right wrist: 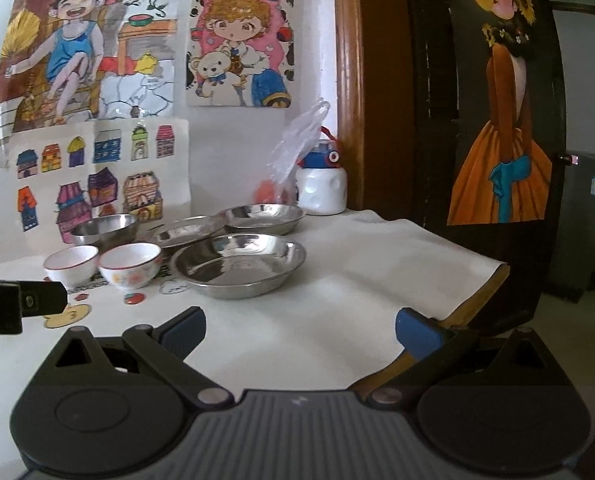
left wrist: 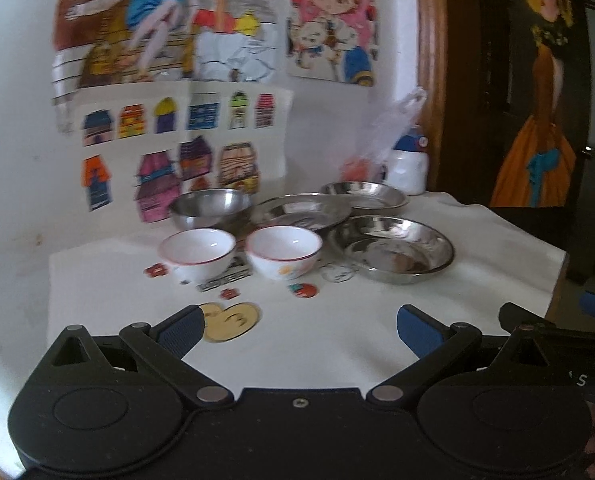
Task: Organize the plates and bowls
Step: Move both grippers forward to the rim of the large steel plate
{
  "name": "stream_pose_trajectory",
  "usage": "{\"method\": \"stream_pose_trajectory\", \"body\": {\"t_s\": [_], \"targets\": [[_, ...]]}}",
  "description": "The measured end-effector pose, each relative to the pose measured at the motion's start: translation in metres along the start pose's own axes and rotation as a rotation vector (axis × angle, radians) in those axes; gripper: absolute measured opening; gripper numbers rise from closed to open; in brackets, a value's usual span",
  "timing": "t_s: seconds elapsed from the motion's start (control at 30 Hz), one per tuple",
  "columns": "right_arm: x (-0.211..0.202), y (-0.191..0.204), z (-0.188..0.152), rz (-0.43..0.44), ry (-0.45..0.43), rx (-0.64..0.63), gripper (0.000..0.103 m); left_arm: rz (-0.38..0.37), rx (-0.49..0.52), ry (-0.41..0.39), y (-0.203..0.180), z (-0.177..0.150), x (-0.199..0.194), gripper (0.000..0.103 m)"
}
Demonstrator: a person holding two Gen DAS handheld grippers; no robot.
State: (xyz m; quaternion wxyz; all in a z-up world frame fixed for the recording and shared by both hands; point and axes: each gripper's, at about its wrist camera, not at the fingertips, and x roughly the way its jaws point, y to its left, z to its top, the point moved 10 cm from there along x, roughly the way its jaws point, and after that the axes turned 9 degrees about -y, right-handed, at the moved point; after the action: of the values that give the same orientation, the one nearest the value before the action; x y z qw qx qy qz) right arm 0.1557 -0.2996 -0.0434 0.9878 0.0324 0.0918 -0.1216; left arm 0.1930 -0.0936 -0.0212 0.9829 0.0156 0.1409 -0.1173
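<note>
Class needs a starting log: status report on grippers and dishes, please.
Left gripper open, empty. Right gripper open, empty. Two white bowls, steel bowl, three steel plates unstacked. Nothing blocking.

Both grippers' fingers (left wrist: 185, 330) seemingly spread, empty

Coloured drawings (right wrist: 97, 92) are being displayed on the wall well ahead of the claw and to its left. A white bottle (right wrist: 321, 190) with a blue cap and a clear plastic bag (right wrist: 297, 148) are being kept straight ahead, far back on the white cloth (right wrist: 377, 256). Stickers (left wrist: 229, 322) are being shown just beyond the fingertips.
</note>
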Motion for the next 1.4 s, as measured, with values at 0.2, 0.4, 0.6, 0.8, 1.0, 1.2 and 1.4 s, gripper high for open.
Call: {"method": "stream_pose_trajectory", "body": {"t_s": [0.2,0.4,0.6,0.8,1.0,1.2,1.4], "targets": [[0.018,-0.021,-0.002,-0.02,0.007,-0.005,0.103,-0.067,0.017,0.026,-0.023,0.002,0.024,0.102],[0.037,-0.039,-0.005,-0.051,0.02,-0.024,0.103,-0.122,0.033,0.054,-0.044,0.004,0.051,0.102],[0.059,-0.055,-0.004,-0.055,0.029,-0.026,0.103,-0.154,0.044,0.074,-0.057,0.009,0.08,0.102],[0.09,-0.055,0.006,0.012,0.027,-0.051,0.103,-0.154,-0.042,0.137,-0.057,0.007,0.11,0.102],[0.125,-0.055,0.019,0.078,0.039,-0.024,0.103,-0.125,-0.125,0.165,-0.051,0.006,0.134,0.102],[0.157,-0.049,0.022,0.159,0.08,-0.004,0.097,-0.106,-0.196,0.181,-0.046,0.005,0.151,0.096],[0.18,-0.038,0.019,0.257,0.149,0.029,0.084,-0.107,-0.246,0.197,-0.045,0.001,0.164,0.088]]}}
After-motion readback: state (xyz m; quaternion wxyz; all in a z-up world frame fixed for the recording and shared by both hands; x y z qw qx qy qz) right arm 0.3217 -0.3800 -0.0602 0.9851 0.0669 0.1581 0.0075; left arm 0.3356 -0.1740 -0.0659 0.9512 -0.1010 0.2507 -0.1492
